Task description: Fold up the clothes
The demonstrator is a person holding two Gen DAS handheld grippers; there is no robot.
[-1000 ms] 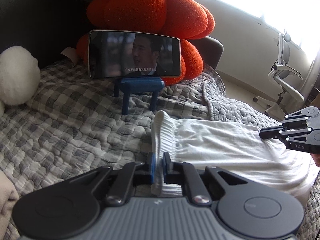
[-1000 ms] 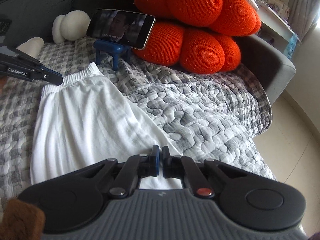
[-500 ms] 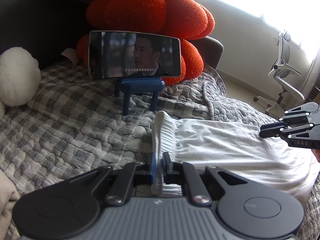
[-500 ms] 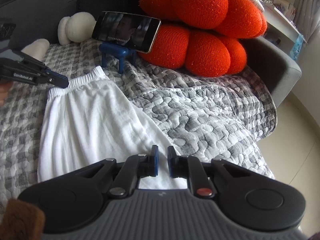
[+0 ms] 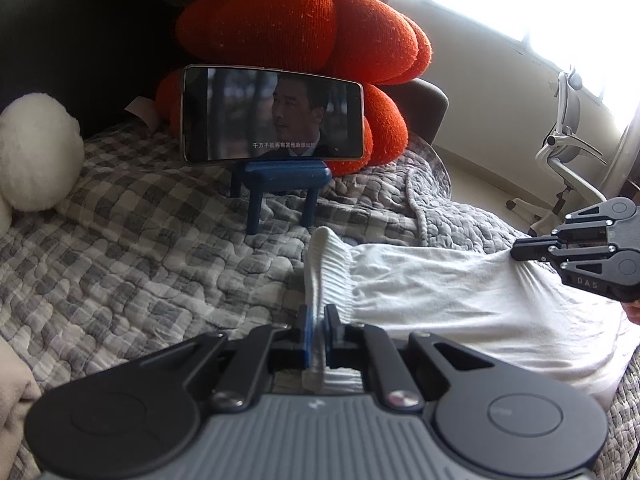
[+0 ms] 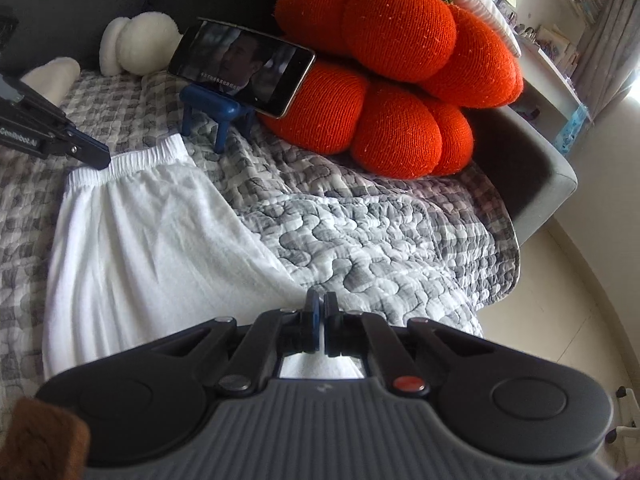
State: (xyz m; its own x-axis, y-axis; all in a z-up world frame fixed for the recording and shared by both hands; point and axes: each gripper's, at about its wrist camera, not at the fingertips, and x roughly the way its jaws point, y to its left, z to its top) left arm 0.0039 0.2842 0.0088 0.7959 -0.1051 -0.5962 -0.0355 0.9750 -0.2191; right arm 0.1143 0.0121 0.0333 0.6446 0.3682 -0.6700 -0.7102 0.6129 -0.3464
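The left gripper [image 5: 318, 322] sits low over the quilt [image 5: 140, 272] with its jaws pinched on the ribbed waistband [image 5: 326, 268] of the white garment [image 5: 460, 292], the band rising between the pads and running away from it. The right gripper [image 6: 320, 320] is narrow too — its jaws have just been closing, and in the left view its tip meets bunched white cloth at the far end, with creases fanning out from it, so it looks clamped on the garment, though its own camera hides the actual bite.

The garment lies stretched flat on the quilt between the two tools, its long axis running from one to the other: waistband at the left, the other end at the right. Each gripper has its own end, so neither needs to reach — I judge the fold will turn on carrying one end along that axis over to the other.

Farther back, clear of the cloth, a phone [image 5: 274, 114] stands on a blue stand [image 5: 280, 186], leaning against an orange cushion [image 5: 304, 24]. A white plush [image 5: 36, 156] sits off to the side.
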